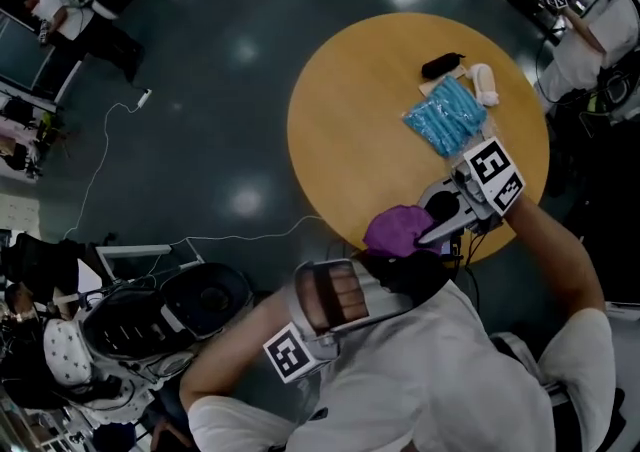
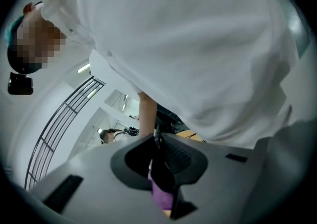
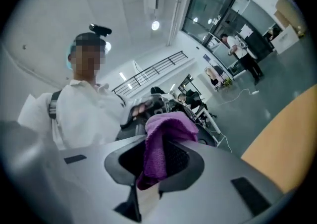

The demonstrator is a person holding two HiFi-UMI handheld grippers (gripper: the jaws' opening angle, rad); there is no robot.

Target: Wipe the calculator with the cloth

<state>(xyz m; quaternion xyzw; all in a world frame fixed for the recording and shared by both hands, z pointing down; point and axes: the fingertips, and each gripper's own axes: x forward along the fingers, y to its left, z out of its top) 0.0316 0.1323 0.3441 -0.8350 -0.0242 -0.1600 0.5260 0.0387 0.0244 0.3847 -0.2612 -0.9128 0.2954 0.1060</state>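
My left gripper point(image 1: 392, 278) sits low in the head view, close to my chest, shut on a dark, thin calculator point(image 1: 412, 270). In the left gripper view the calculator point(image 2: 159, 166) stands edge-on between the jaws of the left gripper point(image 2: 161, 168), with purple cloth point(image 2: 161, 197) showing behind it. My right gripper point(image 1: 428, 236) comes in from the right, shut on a bunched purple cloth point(image 1: 398, 230) that lies against the calculator's top. In the right gripper view the cloth point(image 3: 157, 141) fills the jaws of the right gripper point(image 3: 156, 157) and hides what is behind it.
A round wooden table point(image 1: 340, 110) is in front of me, carrying a blue packet point(image 1: 447, 115), a black item point(image 1: 442, 65) and a white roll point(image 1: 485, 83). A dark bag point(image 1: 165, 315) and a cable point(image 1: 100, 155) lie on the floor at left. Other people stand around the room.
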